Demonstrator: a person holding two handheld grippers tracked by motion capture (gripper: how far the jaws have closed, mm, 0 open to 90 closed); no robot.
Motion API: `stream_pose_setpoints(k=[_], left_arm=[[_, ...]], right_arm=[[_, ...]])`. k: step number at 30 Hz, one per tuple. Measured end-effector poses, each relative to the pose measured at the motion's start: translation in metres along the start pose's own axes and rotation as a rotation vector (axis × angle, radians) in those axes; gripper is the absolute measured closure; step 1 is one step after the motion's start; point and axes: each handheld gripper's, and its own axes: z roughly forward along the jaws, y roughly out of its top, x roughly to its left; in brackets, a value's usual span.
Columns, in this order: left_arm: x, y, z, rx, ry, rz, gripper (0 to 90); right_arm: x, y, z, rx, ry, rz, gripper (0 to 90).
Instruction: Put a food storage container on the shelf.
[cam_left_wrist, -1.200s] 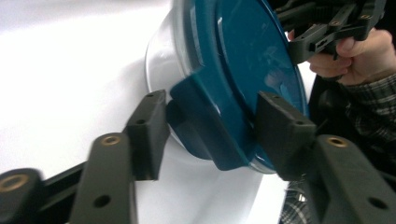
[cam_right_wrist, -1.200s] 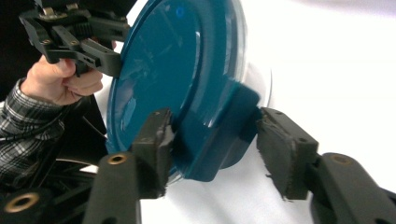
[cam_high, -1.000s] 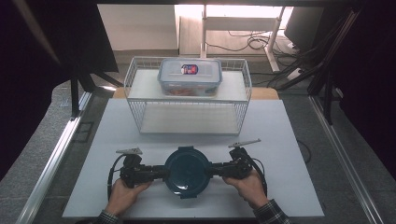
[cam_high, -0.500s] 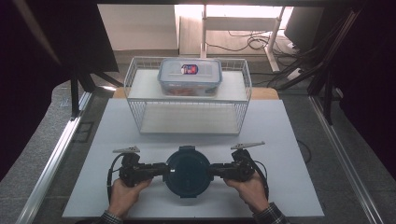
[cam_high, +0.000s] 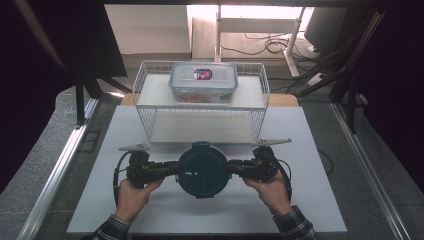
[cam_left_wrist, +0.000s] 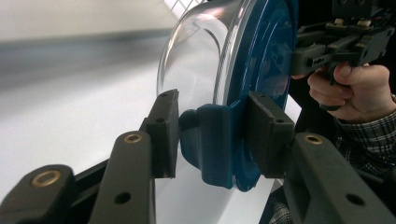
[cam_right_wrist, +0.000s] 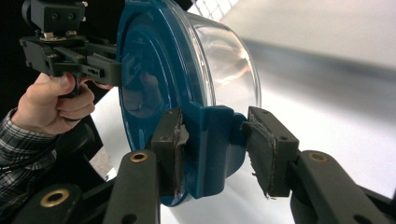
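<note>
A round container with a dark blue lid and a clear bowl is held between both grippers over the white table, near its front. My left gripper is shut on the blue side clip at the lid's left edge. My right gripper is shut on the matching clip at the right edge. In the right gripper view the clear bowl bulges away from the lid, and I can see nothing inside it. One hand grips each handle.
A white wire basket stands just beyond the container, mid-table. A clear rectangular box with a lid rests in its far part. Bare white tabletop lies on both sides. Metal rails flank the table.
Both grippers and the container have moved together a little away from the person, toward the basket. The grip on both clips is unchanged.
</note>
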Motion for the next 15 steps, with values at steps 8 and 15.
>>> stream_pose_setpoints(k=[8, 15], left_arm=[[-0.011, 0.033, -0.009, -0.018, 0.013, 0.047, 57.6], [-0.018, 0.062, -0.020, -0.042, 0.024, 0.065, 57.6]], right_arm=[[0.007, 0.030, -0.013, -0.041, -0.011, -0.032, 57.3], [0.012, 0.057, -0.020, -0.069, -0.007, -0.058, 57.3]])
